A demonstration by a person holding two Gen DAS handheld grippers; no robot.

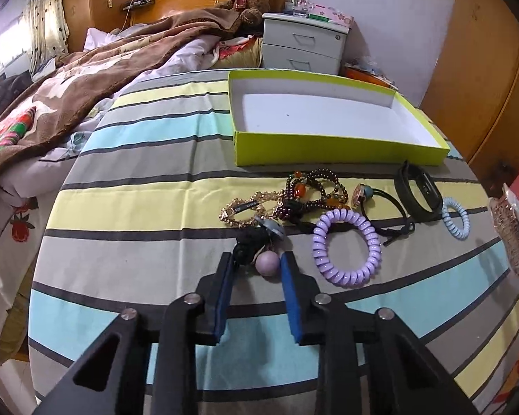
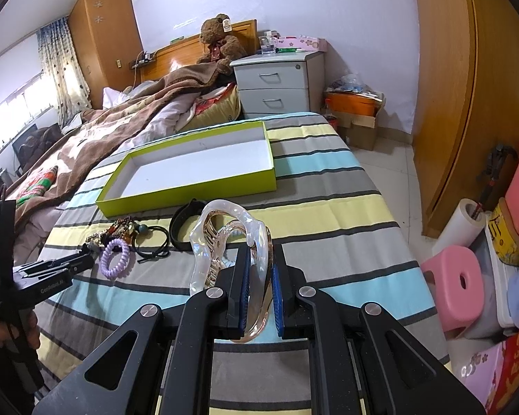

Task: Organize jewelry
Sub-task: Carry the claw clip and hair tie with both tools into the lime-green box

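My left gripper [image 1: 256,259] has narrow jaws flanking the pompom hair tie [image 1: 267,263], nearer me than the green box [image 1: 328,148]; I'd close squarely. My right gripper [image 2: 259,269] clamps the clear hair claw [image 2: 225,238].

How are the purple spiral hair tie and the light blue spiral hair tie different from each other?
The purple spiral hair tie looks bigger than the light blue spiral hair tie, though it lies nearer the camera. The purple one lies in the middle, beside the bead bracelets; the light blue one lies at the right end, against the black wristband. Both are coiled rings lying flat on the striped cloth, outside the green box.
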